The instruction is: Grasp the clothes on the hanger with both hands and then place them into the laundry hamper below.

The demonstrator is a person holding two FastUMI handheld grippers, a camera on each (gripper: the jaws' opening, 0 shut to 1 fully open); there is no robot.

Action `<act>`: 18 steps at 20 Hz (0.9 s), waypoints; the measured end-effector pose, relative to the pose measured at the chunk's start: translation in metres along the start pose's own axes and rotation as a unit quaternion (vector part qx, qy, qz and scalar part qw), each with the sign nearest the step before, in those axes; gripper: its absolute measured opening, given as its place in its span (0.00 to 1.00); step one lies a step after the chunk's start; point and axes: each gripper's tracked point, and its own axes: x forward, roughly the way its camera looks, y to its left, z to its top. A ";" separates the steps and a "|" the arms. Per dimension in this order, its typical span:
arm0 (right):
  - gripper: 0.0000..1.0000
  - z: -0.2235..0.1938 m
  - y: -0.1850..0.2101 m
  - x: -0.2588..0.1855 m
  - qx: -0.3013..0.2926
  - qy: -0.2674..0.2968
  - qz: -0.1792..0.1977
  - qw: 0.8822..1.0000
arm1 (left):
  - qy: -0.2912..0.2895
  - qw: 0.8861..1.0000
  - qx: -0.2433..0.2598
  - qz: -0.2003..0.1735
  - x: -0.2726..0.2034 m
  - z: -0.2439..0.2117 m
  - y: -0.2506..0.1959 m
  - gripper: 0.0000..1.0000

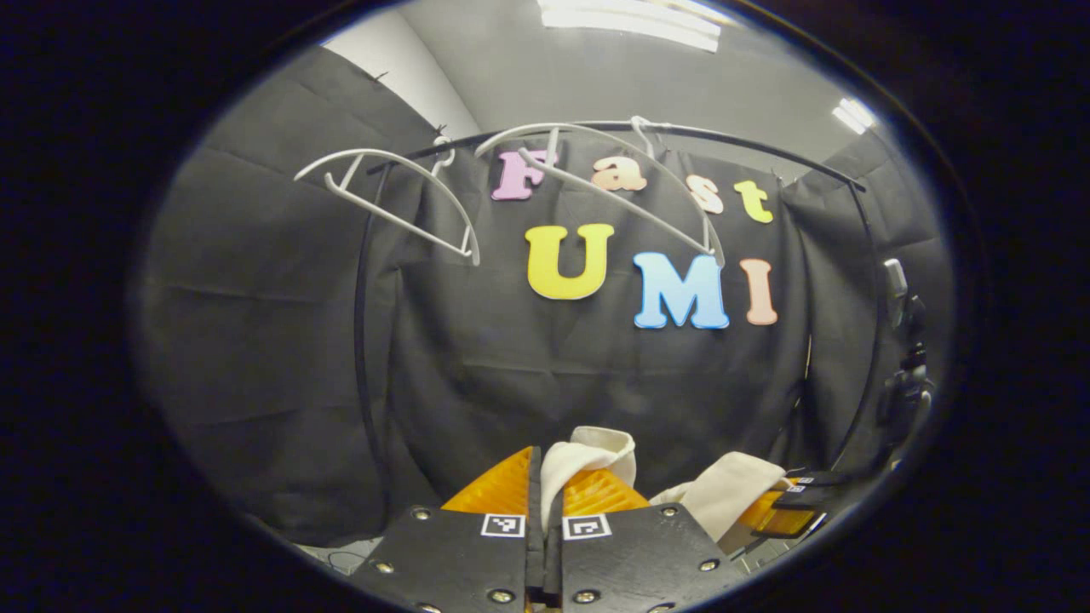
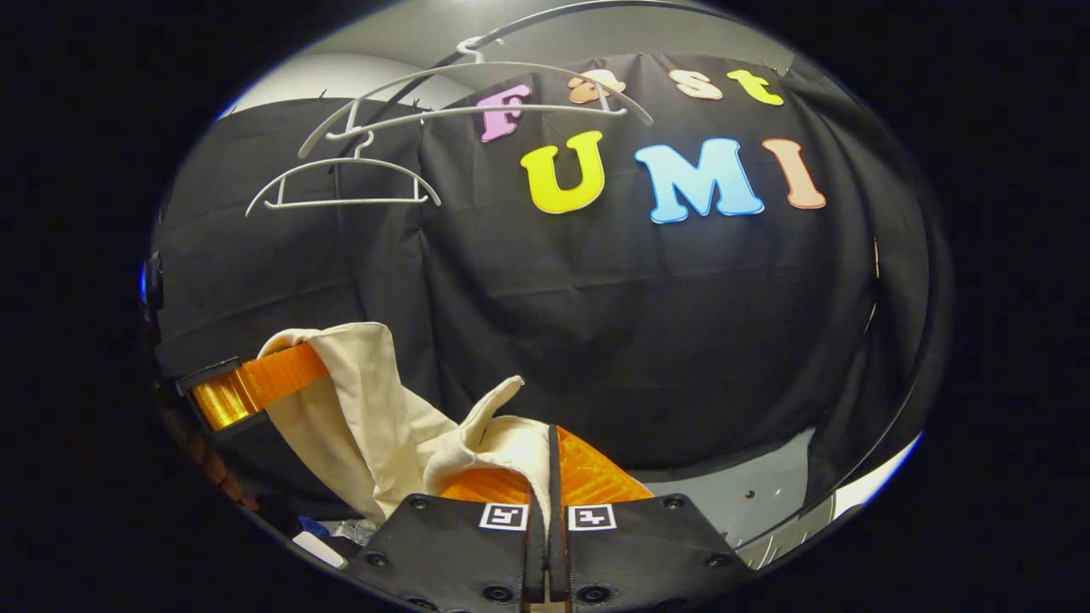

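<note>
A black cloth wall closes off the booth behind a thin dark curved clothes rail, from which 2 bare white plastic hangers dangle, both stripped of any garment. The cream-coloured soft fabric garment is off the hangers and stretched between the 2 claws. The left claw is clamped on a fold of it, the cloth pinched in the narrow slit between its fingers and bulging out above them. The right claw is likewise clamped on the fabric, with a pointed flap standing up just beside its fingers. So the grasp with both hands looks done and the step in hand is the carry down to the laundry hamper, whose position I cannot tell from these frames. The next move calls for lowering both claws together, keeping the cloth slack enough not to tear free, finding the hamper's mouth below, and only then parting the fingers. The right gripper view adds what the left gripper view lacks: the garment's long drape running from its own fingers up to the other claw at the left, and a patch of pale grey floor at the lower right. The left gripper view shows the rail's full arc and a dark camera stand at the right edge.
</note>
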 end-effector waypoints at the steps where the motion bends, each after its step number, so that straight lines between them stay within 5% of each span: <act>1: 0.03 -0.014 -0.003 0.001 0.000 0.009 -0.005 1.000 | 0.012 1.000 0.002 0.000 -0.002 -0.013 0.002 0.01; 9: 0.06 -0.099 -0.021 0.008 -0.006 0.078 -0.041 0.996 | 0.099 0.995 0.021 0.007 -0.020 -0.107 0.023 0.01; 18: 0.02 -0.149 -0.031 -0.008 -0.013 0.154 -0.073 0.985 | 0.218 0.975 0.047 0.007 -0.045 -0.190 0.034 0.02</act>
